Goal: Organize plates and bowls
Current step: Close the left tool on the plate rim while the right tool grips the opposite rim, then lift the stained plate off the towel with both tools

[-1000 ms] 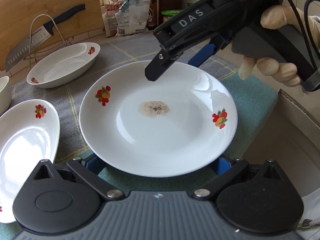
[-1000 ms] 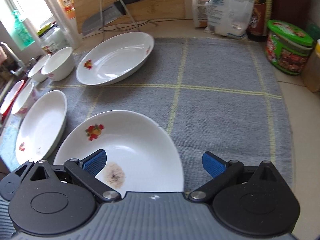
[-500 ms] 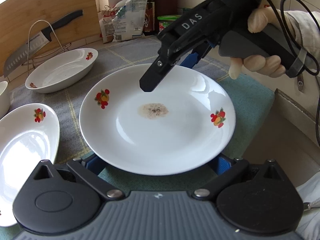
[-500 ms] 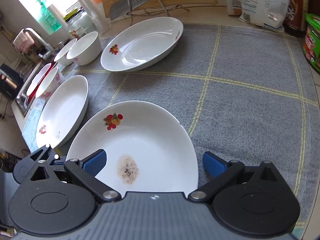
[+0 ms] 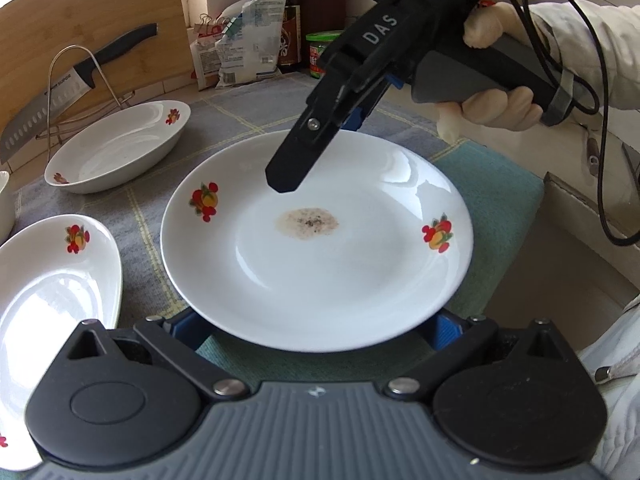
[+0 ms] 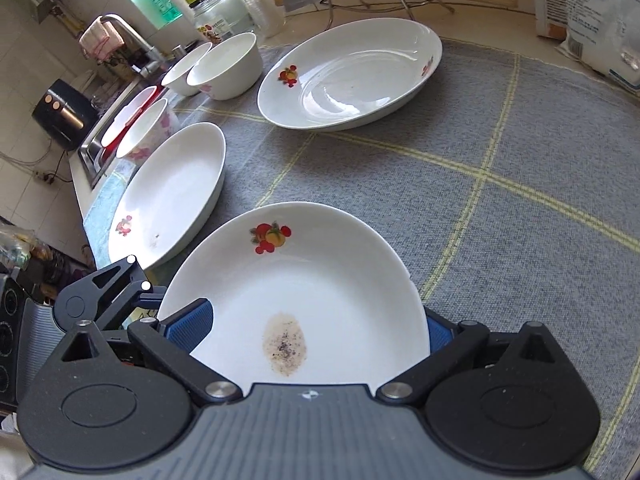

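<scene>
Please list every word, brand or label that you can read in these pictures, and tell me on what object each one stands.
"DAS": on the black body of the right hand-held gripper.
"SUPOR": on the knife blade in the wire rack.
Print on the packets, the bottle and the green tin: too small to read.

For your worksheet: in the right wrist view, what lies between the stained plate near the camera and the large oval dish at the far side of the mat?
Only bare grey mat with yellow grid lines separates the stained plate from the oval dish; the right wrist view shows this stretch plainly.
</scene>
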